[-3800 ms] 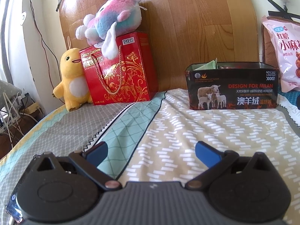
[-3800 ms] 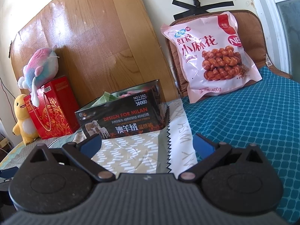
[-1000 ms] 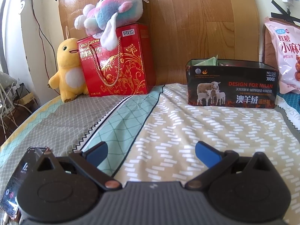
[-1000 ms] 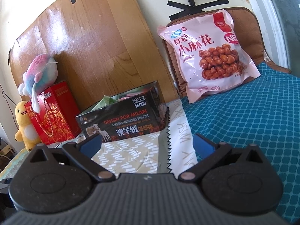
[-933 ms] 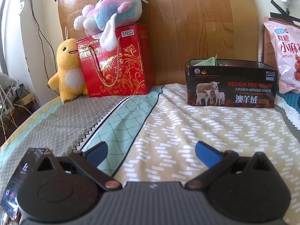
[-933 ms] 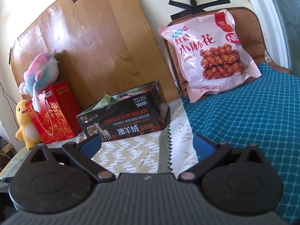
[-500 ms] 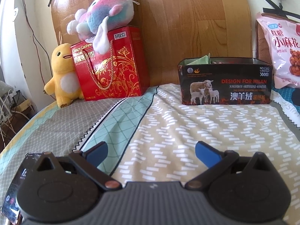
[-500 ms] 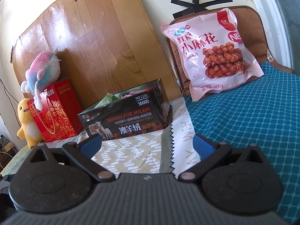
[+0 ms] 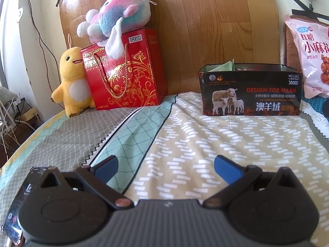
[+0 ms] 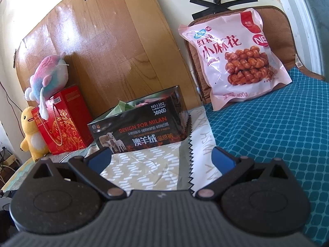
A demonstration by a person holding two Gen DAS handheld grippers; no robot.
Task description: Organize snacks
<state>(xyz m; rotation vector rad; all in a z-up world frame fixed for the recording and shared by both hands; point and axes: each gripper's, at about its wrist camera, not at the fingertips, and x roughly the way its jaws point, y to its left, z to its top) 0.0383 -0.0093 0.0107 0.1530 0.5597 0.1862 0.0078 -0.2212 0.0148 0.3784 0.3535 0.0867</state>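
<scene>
Snack bag (image 10: 238, 61) leans upright on the brown cushion (image 10: 281, 30), ahead and right of the right gripper (image 10: 160, 158) jaws; black tin (image 10: 139, 125) with packets inside sits ahead-left of them, well apart. Looks like the approach step, nothing gripped. Next move probably: reach right for the bag. Left gripper (image 9: 164, 165) is low over the bed (image 9: 205, 144), tin ahead-right. Both jaws spread wide, empty.

Pink snack bag (image 10: 234, 61), black tin (image 9: 250, 94), red gold-scrolled gift bag (image 9: 127, 78).
</scene>
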